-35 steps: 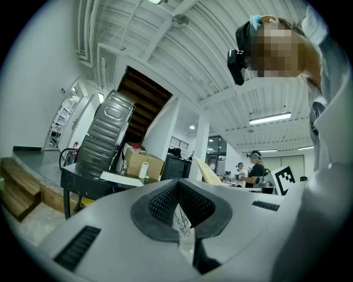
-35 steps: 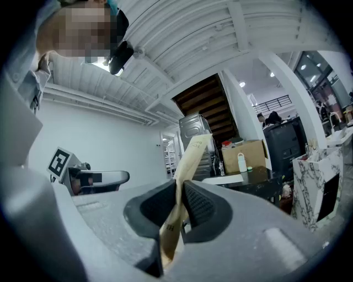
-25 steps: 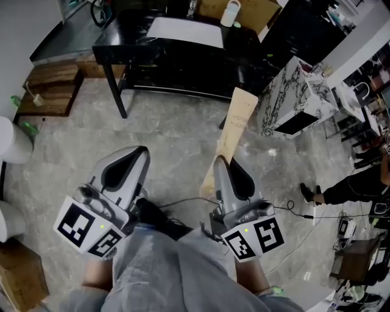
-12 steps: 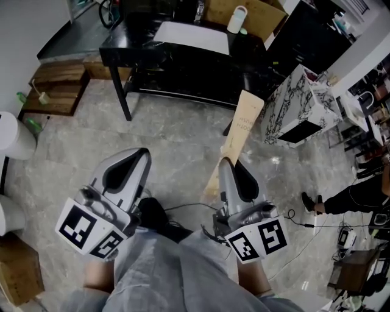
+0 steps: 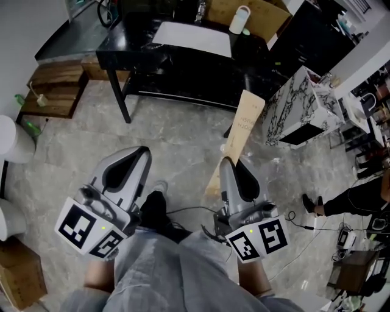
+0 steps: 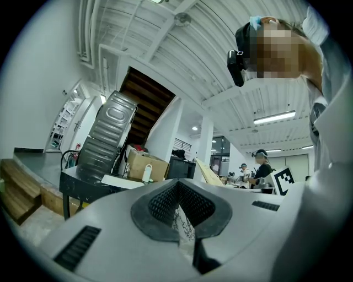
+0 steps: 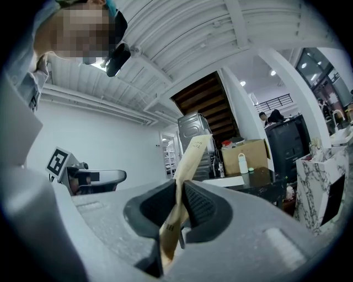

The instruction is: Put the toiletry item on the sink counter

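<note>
The head view takes in the whole toiletry item. It is a long, flat, tan paper packet, gripped at its near end by the right gripper. It reaches out over the grey floor toward the black desk, with its far end near the desk's right front corner. The right gripper view adds what the head view hides: the jaws are narrow, with both pads pressed on the thin packet, which is seen edge-on. The left gripper is left of the packet and also short of the desk. Its own view shows its jaws met at the tips with nothing between them. Only that view shows a ribbed metal panel rising above the desk's left end. Dark print runs lengthwise along the packet, too small to read in any view. A white bottle stands by a cardboard box at the desk's far right end.
</note>
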Demonstrator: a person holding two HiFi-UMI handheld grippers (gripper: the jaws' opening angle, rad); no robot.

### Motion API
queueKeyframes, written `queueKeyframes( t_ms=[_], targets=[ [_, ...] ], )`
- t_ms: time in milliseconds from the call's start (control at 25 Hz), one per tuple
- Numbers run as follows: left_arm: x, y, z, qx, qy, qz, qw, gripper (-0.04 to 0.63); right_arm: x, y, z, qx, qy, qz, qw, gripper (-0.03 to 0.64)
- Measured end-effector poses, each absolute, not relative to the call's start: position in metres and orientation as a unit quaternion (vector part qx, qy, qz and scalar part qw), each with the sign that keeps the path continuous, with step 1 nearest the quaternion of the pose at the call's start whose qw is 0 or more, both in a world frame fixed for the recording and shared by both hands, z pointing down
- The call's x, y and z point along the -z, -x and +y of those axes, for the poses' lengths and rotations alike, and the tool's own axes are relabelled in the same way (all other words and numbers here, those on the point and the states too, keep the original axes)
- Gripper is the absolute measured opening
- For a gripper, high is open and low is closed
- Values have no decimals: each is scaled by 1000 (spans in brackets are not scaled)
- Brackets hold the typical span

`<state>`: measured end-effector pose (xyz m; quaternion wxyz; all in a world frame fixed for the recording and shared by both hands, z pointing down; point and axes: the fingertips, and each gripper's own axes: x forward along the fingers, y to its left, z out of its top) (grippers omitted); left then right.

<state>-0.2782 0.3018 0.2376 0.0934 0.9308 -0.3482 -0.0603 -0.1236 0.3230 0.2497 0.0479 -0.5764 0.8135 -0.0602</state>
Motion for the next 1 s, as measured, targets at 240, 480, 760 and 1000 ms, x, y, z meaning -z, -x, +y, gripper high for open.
queueKeyframes(
  t_ms=[240,480,760,1000],
  targets=[
    [-236,266,254,58,-937,-330,98,3,-248,115,280,62,587,806,47,41],
    [-228,254,199,57,-947,-301,95,3,-240,107,232,61,606,791,49,41],
    [-217,236,140,64,-958,-260,99,3,-230,92,186,61,638,765,58,41],
    [-213,218,100,68,-969,-217,92,3,-227,79,160,49,671,738,57,41]
  ],
)
